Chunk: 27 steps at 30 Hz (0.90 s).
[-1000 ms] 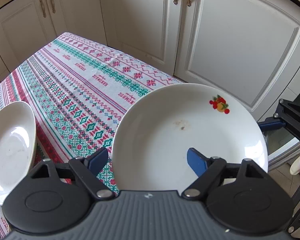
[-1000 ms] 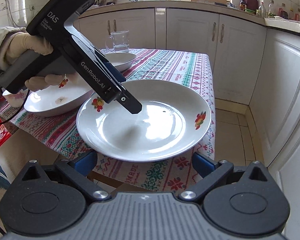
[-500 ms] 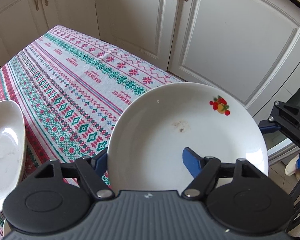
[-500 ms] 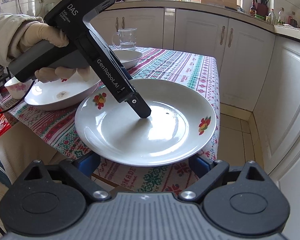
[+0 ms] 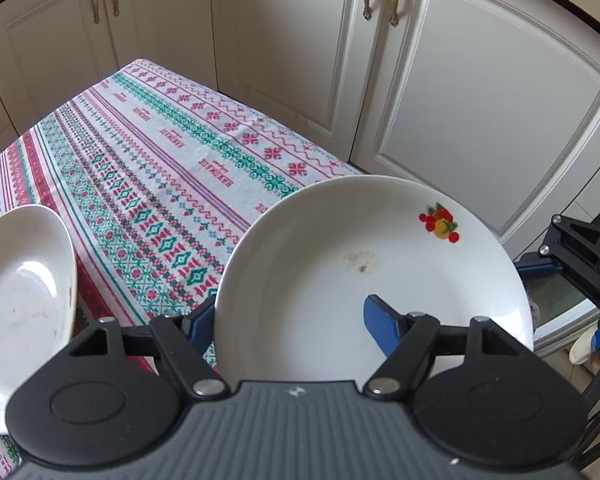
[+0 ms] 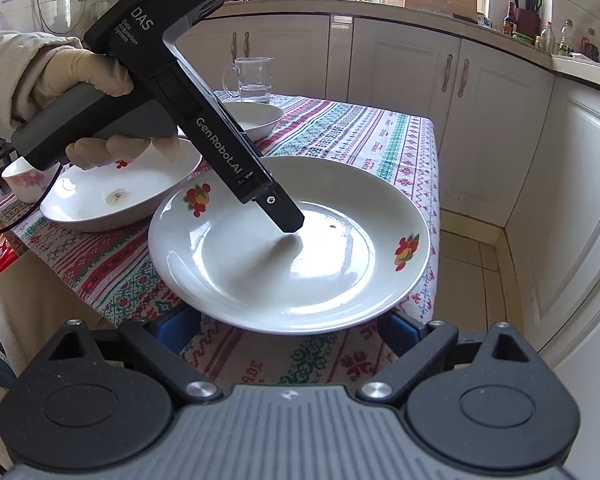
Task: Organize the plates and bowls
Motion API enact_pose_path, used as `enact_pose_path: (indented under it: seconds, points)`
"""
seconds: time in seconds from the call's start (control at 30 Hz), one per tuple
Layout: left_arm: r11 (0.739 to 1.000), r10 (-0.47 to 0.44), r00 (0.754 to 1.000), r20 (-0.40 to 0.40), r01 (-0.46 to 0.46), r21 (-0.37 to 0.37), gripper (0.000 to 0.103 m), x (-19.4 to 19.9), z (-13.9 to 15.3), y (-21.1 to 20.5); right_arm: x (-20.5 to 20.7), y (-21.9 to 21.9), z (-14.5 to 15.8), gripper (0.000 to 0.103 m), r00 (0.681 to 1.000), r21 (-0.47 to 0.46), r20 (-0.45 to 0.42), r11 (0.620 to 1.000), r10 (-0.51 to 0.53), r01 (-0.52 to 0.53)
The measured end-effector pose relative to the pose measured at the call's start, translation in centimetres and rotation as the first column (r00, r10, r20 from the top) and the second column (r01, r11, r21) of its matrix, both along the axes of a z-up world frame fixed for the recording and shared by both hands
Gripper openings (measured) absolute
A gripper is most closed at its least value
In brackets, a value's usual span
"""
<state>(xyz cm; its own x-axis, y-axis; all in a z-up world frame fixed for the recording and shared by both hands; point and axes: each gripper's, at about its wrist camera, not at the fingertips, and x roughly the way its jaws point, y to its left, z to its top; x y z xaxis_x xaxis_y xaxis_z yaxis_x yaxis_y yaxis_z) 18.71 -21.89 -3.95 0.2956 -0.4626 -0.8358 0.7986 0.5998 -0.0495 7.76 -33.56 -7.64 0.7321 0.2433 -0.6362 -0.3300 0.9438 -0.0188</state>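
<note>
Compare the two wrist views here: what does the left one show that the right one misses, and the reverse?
Only the left wrist view shows the small brown stain inside the plate. Only the right wrist view shows the gloved hand, the glass mug, a stained bowl and the counter clutter. Both show the fruit-print plate, the patterned tablecloth and the left gripper, one finger over the plate's rim, one under.

Cloth: a patterned red-green-white tablecloth (image 5: 172,168) is spread.
Mug: a clear glass mug (image 6: 255,80) is stood behind.
Cabinets: cream panelled cabinet doors (image 5: 480,120) are seen.
</note>
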Motion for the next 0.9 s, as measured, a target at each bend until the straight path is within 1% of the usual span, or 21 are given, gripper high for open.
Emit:
enact_pose_path:
  seconds: [0.3,0.53,0.9]
  points:
    - [0.999,0.042,0.998,0.04,-0.041,-0.026,0.075,2.8,0.5,-0.1,0.9,-0.1,0.5,0.097,1.0,-0.009,0.023,1.0,0.018,-0.018]
    - [0.997,0.069,0.997,0.038,-0.068,-0.027,0.075,4.9,0.2,-0.3,1.5,-0.1,0.5,0.097,0.999,-0.007,0.02,0.999,0.032,-0.032]
    - [0.994,0.105,0.993,0.045,-0.104,-0.029,0.075,6.5,-0.3,-0.5,2.7,-0.2,0.0,0.097,0.999,-0.013,0.007,0.999,0.05,-0.05]
